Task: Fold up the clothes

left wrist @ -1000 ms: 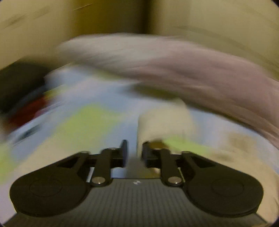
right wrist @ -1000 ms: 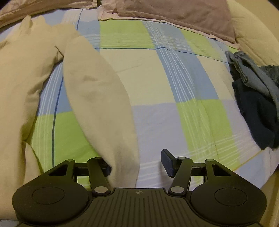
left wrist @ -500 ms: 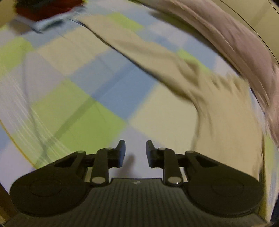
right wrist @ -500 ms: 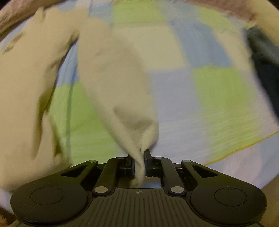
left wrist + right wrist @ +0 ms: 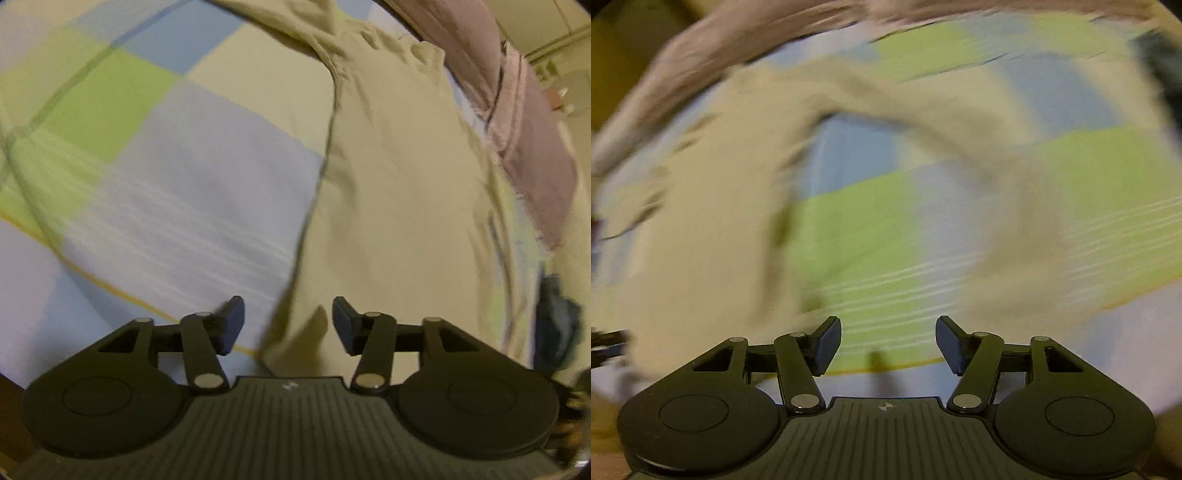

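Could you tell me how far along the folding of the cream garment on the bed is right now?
Early stage. Done: the cream garment lies spread on the checked bedsheet, no fold visible. In hand: nothing; the left gripper is open over the garment's lower edge, and the right gripper is open over bare sheet, that view blurred. Left: folding sleeve and body.

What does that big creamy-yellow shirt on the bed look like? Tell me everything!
The cream shirt looks like soft, thick cloth, plain with no pattern. Its body lies spread flat on the checked bedsheet, slightly wrinkled near the top. In the left wrist view its bottom corner sits between the open jaws of the left gripper, not pinched. A long sleeve curves out across the sheet, blurry in the right wrist view. The right gripper is open too, holding nothing. A mauve pillow lies past the shirt.
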